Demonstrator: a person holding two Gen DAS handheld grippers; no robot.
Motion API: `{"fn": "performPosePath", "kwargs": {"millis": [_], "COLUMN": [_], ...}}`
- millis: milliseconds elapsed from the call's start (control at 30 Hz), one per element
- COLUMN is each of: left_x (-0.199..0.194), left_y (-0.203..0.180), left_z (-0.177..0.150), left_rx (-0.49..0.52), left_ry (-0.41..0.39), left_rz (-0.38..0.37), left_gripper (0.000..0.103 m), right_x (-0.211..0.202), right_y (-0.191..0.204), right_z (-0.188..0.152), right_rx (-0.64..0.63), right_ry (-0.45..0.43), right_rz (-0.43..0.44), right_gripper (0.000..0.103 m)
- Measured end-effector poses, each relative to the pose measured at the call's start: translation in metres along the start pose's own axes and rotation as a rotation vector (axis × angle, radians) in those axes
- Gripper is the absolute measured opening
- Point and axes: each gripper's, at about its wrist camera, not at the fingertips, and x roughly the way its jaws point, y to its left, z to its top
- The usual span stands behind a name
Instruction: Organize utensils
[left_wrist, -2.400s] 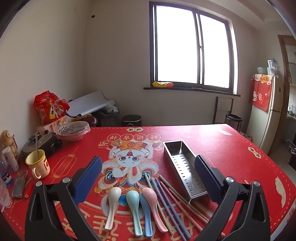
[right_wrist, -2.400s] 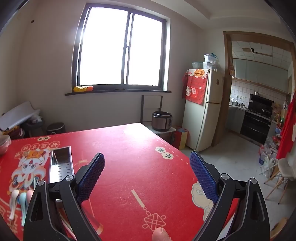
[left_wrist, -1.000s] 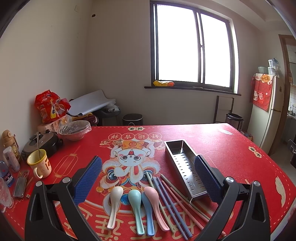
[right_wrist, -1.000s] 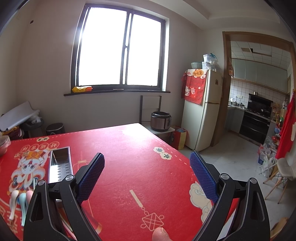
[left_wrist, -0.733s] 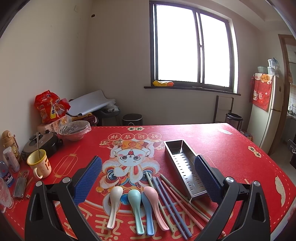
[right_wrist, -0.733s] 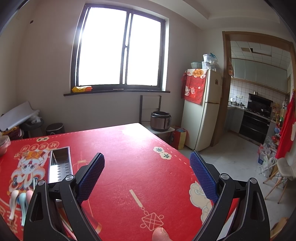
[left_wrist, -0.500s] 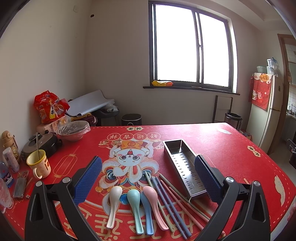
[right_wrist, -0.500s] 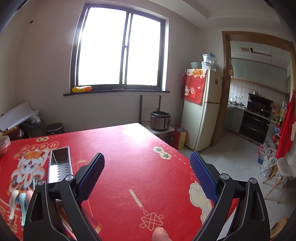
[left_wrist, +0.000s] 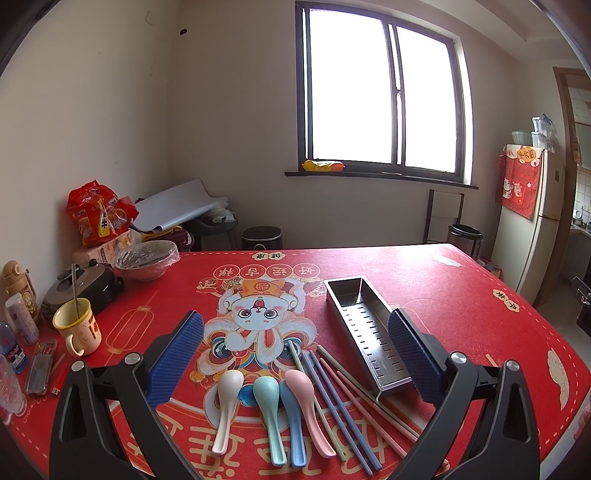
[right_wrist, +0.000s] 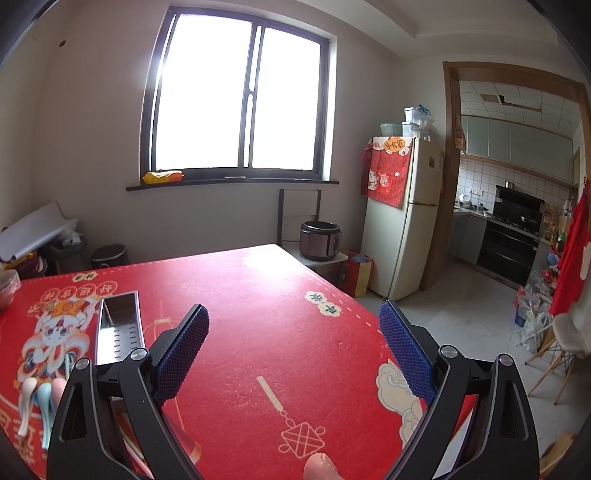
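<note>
- The left gripper (left_wrist: 295, 343) hangs above the table (left_wrist: 480, 295), jaws spread wide, holding nothing.
- Just beneath it lie four spoons (left_wrist: 269, 402) side by side, with a fan of chopsticks (left_wrist: 343, 398) to their right.
- The steel tray (left_wrist: 369, 332) sits just beside the chopsticks, with nothing in it.
- The right gripper (right_wrist: 293, 350) is spread too, empty, over bare red cloth well apart from the utensils.
- By the look of it, sorting has not begun: every spoon and chopstick is yet to go into the tray.
</note>
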Motion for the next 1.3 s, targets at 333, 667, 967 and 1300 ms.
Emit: {"fn": "performPosePath", "kwargs": {"millis": [333, 667, 967, 1300], "left_x": [-0.002, -0.005, -0.001, 0.025], "left_y": [-0.002, 0.002, 0.022, 0.055], "left_z": [0.000, 0.001, -0.004, -0.029], "left_rx": [0.000, -0.005, -0.025, 0.008], "left_ry": [-0.001, -0.002, 0.015, 0.104], "left_rz": [-0.006, -0.020, 0.045, 0.145], "left_gripper": [0.098, 0.098, 0.098, 0.098], "right_x": [0.000, 0.006, 0.020, 0.054], "right_y": [-0.001, 0.003, 0.021, 0.050], "right_z": [0.001, -0.011, -0.025, -0.056], "right_rx": [0.001, 0.002, 0.012, 0.002], "right_ry": [0.001, 0.021, 0.066, 0.154], "right_rz": [0.001, 0.045, 0.242, 0.412], "right_gripper": [0.090, 0.090, 0.090, 0.090]}}
